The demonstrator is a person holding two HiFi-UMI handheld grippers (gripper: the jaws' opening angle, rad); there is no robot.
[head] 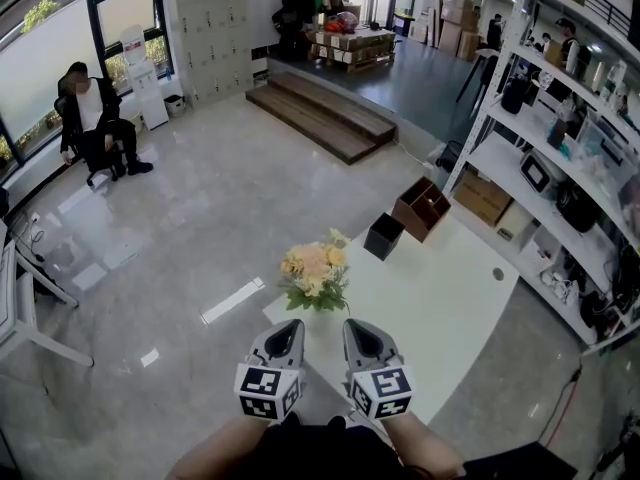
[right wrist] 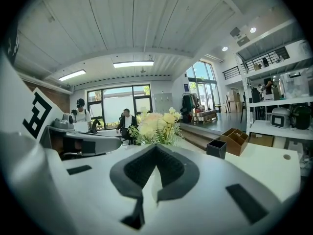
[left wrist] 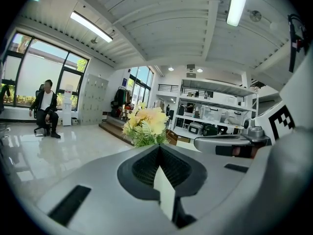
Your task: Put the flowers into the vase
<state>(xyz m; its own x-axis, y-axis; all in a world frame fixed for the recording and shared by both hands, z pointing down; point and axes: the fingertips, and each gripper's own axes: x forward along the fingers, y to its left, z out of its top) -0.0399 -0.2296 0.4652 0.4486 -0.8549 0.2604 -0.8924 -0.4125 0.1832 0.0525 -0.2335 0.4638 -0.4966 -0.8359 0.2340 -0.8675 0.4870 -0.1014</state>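
The left gripper (head: 287, 328) and right gripper (head: 358, 326) are hovering side by side over the tabletop's (head: 440, 298) near edge, both clenched and empty. The flowers (head: 315, 271) are standing just ahead, at the tabletop's left edge.

1. No words, numbers or brand names can be read anywhere.
2. The left gripper (head: 291, 325) and the right gripper (head: 352, 325) each carry a cube with black-and-white square patterns, not letters.
3. The white stand (head: 135, 48), far left by the window, may bear print, but it is too small to read.
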